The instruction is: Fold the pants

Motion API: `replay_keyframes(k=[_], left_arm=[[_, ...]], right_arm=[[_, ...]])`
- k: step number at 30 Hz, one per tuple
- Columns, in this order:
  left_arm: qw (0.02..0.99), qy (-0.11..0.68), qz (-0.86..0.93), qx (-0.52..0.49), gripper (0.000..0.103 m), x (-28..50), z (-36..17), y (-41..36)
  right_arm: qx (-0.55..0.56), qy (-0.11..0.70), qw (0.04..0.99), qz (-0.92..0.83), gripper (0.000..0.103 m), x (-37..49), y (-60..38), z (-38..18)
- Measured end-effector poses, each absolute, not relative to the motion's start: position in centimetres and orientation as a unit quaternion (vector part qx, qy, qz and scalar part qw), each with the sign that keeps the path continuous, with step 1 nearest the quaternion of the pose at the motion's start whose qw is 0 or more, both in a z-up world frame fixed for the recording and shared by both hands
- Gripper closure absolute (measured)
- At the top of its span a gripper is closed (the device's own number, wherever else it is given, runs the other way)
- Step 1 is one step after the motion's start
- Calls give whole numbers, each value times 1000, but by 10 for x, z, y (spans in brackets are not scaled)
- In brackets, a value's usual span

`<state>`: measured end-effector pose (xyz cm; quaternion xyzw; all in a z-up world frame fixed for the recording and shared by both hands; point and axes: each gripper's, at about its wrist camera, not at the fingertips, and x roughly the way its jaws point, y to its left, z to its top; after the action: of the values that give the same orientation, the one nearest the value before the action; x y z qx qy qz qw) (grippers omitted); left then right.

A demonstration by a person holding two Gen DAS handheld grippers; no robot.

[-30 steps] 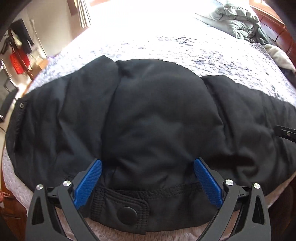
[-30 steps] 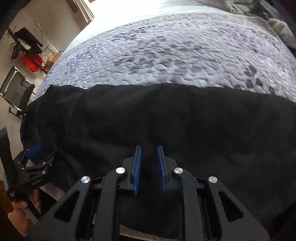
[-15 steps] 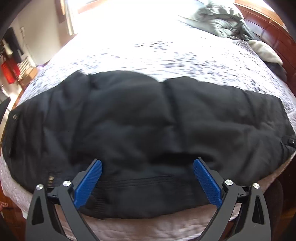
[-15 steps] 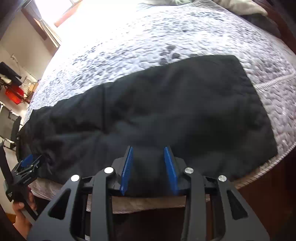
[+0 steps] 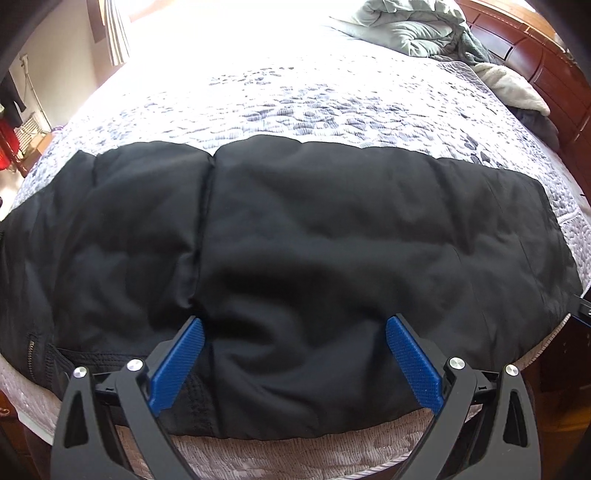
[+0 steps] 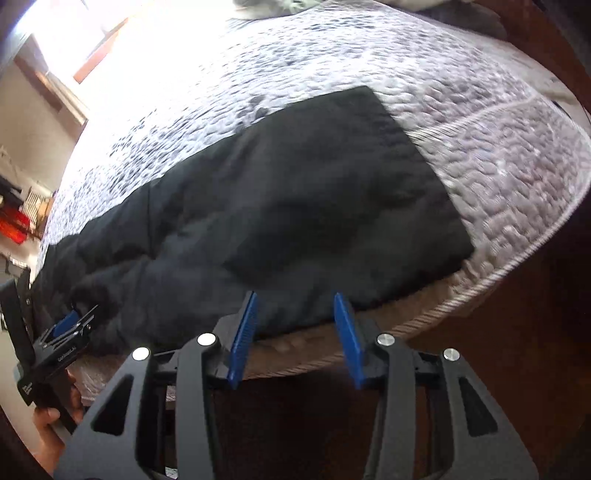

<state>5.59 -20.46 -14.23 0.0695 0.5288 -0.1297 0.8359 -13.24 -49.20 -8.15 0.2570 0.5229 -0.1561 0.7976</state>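
Sunlight is washing out the far side of a bed (image 5: 332, 99) covered in a grey quilted spread, with a rumpled grey blanket (image 5: 413, 29) lying at the upper right of the left wrist view and a wooden headboard (image 5: 535, 55) curving behind it. Black pants (image 5: 295, 240) are lying flat across the middle of this frame, stretching from the left edge to the right edge, their near hem running along the mattress edge. At the bottom centre the left gripper (image 5: 295, 354) is hovering over that near hem with its blue pads (image 5: 177, 365) spread wide apart, gripping nothing; the cloth is showing between and beyond them. A zipper (image 5: 31, 345) is showing at the lower left.

Over in the right wrist view, the pants (image 6: 295, 206) are running diagonally from the lower left to the upper centre, their squared end lying on the quilt (image 6: 498, 166). The right gripper (image 6: 297, 332) is sitting at the bottom centre, tilted, its jaws parted and released, just at the near edge of the fabric above the mattress side. At the lower left the left gripper (image 6: 72, 323) is resting at the cloth, held by a hand (image 6: 55, 417).
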Motion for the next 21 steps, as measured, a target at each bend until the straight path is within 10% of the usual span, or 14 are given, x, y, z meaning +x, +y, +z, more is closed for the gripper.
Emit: replay_keyframes(k=[16, 21], left_arm=[[834, 523, -139, 104, 4, 58, -147, -224], [833, 525, -142, 102, 4, 59, -149, -222]], right_arm=[[419, 473, 758, -164, 38, -140, -557, -134], [418, 445, 781, -132, 84, -138, -562, -123]])
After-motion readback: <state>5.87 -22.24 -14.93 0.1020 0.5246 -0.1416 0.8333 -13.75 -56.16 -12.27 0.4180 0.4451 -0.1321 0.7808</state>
